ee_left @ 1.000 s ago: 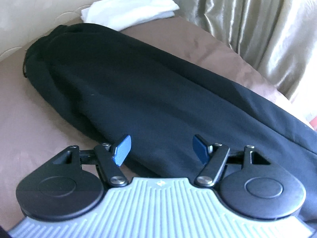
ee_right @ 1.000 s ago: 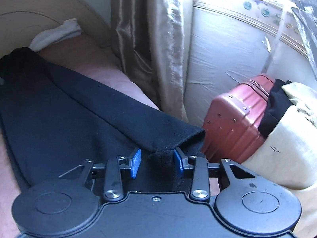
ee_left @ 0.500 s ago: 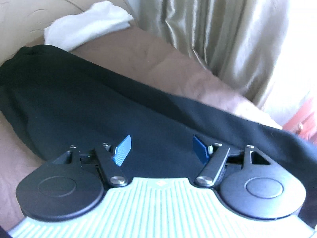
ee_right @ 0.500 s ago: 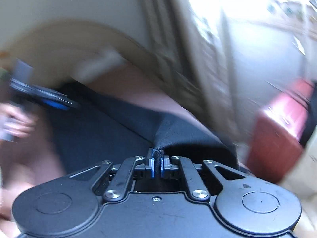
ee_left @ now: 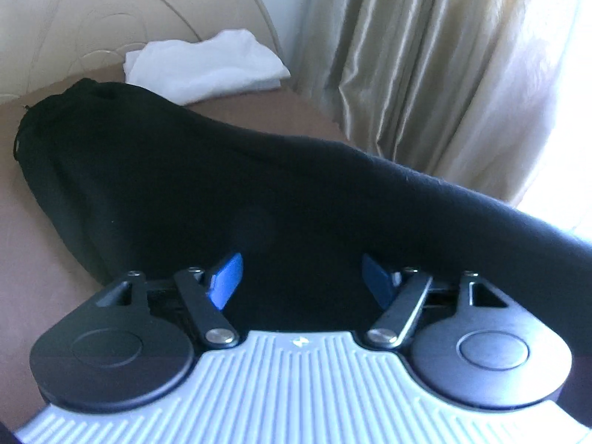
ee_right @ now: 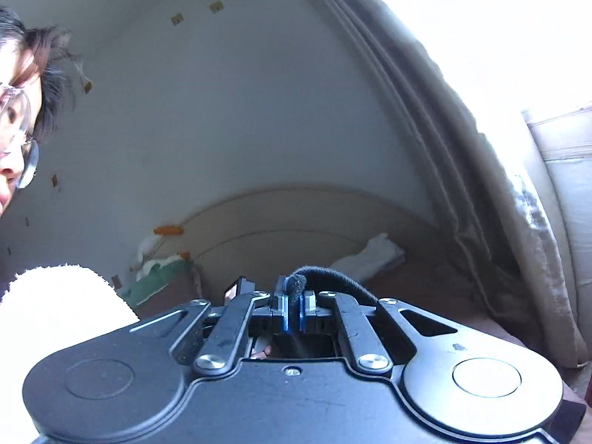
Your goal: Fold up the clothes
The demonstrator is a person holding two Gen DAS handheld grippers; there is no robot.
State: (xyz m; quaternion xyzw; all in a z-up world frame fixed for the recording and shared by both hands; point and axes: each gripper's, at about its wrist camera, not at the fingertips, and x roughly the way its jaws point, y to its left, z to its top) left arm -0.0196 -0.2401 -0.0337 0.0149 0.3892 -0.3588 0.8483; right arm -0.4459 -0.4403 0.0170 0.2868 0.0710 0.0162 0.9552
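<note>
Black garment (ee_left: pixel 207 199): a long dark piece of clothing lying across the brown bed (ee_left: pixel 33 259), its gathered end near the headboard (ee_left: pixel 92 11). Its near end runs out of the left wrist view at the lower right, so where it stops is cut off. What kind of garment it is I can't say for sure.

Left gripper (ee_left: pixel 301 281): held just over the cloth with its 2 blue pads spread wide and only black fabric showing between them; whether the pads touch the cloth is hard to make out.

Right gripper (ee_right: pixel 292 312): jaws drawn close together, pinching a rolled edge of the black garment, which pokes up between the pads and trails off to the right over the linkage. It is tilted up toward the wall, so the rest of the garment is hidden below its body.

White cloth (ee_left: pixel 207 63): a folded bundle at the head of the bed, just beyond the garment's gathered end.

Curtain (ee_left: pixel 425 66): pale folds along the far side of the bed, washed out by window glare.

Person (ee_right: pixel 18 129): only part of a face with glasses, cut off at the left edge.
</note>
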